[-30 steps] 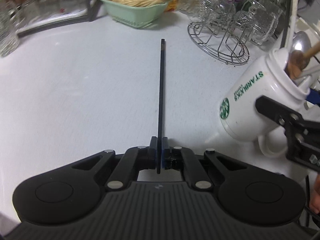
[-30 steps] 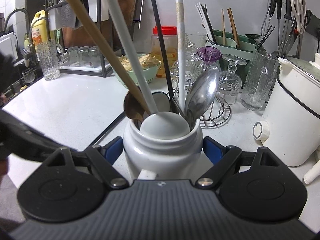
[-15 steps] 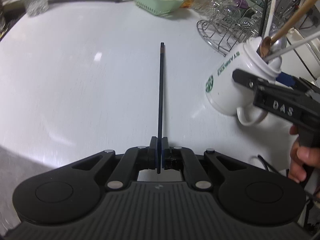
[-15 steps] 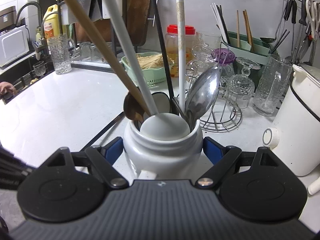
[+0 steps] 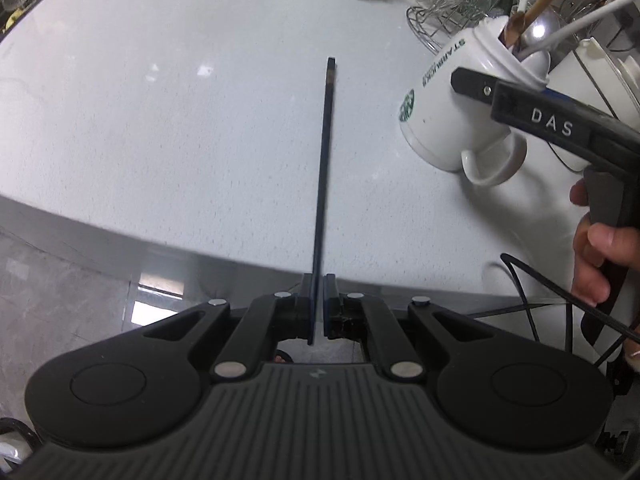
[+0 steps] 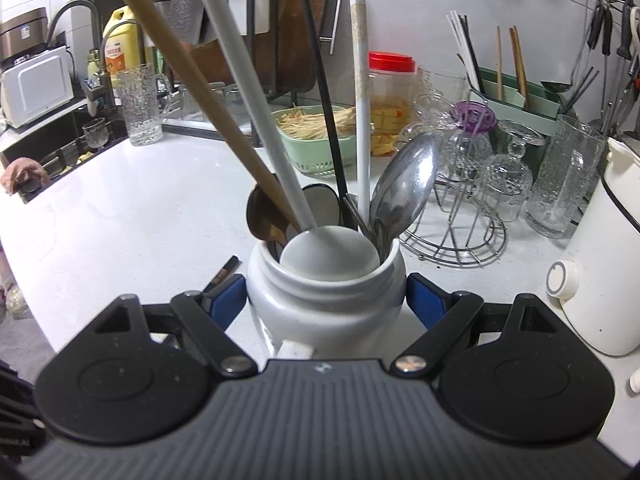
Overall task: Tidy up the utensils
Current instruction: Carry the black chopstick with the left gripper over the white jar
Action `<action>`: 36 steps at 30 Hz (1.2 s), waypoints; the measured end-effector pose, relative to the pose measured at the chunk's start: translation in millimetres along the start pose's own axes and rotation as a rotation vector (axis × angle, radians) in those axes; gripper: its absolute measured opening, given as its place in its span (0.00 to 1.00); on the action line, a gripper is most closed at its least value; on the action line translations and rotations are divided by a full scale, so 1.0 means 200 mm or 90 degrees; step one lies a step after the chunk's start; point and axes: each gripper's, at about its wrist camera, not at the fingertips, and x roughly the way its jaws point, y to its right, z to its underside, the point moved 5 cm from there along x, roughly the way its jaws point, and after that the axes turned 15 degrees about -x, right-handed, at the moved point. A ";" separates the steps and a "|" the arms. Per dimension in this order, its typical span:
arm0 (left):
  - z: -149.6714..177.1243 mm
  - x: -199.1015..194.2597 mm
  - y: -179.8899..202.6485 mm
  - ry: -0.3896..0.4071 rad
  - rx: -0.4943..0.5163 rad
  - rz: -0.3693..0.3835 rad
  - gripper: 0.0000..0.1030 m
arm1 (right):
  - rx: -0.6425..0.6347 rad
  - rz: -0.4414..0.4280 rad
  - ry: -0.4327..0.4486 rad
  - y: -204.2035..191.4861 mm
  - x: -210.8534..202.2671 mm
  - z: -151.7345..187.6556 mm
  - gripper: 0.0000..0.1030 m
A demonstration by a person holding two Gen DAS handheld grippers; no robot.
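Pinching a single black chopstick [image 5: 323, 184] between pads pressed almost together, the left gripper [image 5: 319, 308] sits over the near edge of the white counter [image 5: 160, 120], and the stick runs straight out from the jaws above the bare surface, its far tip ending toward the middle of the counter. To its right, the right gripper [image 6: 326, 300] has its blue pads spread around the neck of a white Starbucks mug [image 5: 452, 100], one pad against each side, with a hand [image 5: 600, 248] wrapped around the gripper's handle by the right edge. The mug stands on the right part of the counter, handle toward the near edge, and is crowded with utensils: a wooden spoon [image 6: 192, 92], a grey ladle [image 6: 256, 100], a black chopstick in the mug [image 6: 324, 108], a white chopstick [image 6: 362, 100] and a metal spoon [image 6: 404, 184]. Beyond it, near the far edge, stand a wire glass rack [image 6: 456, 236], a green basket [image 6: 316, 136] of pale sticks, a red-lidded jar [image 6: 390, 92] and a tall glass [image 6: 138, 104]. A white appliance [image 6: 600, 272] fills the far right corner.
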 end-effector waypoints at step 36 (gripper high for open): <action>-0.11 -0.14 0.03 0.074 0.004 0.007 0.05 | 0.001 0.017 0.001 -0.07 0.02 -0.03 0.86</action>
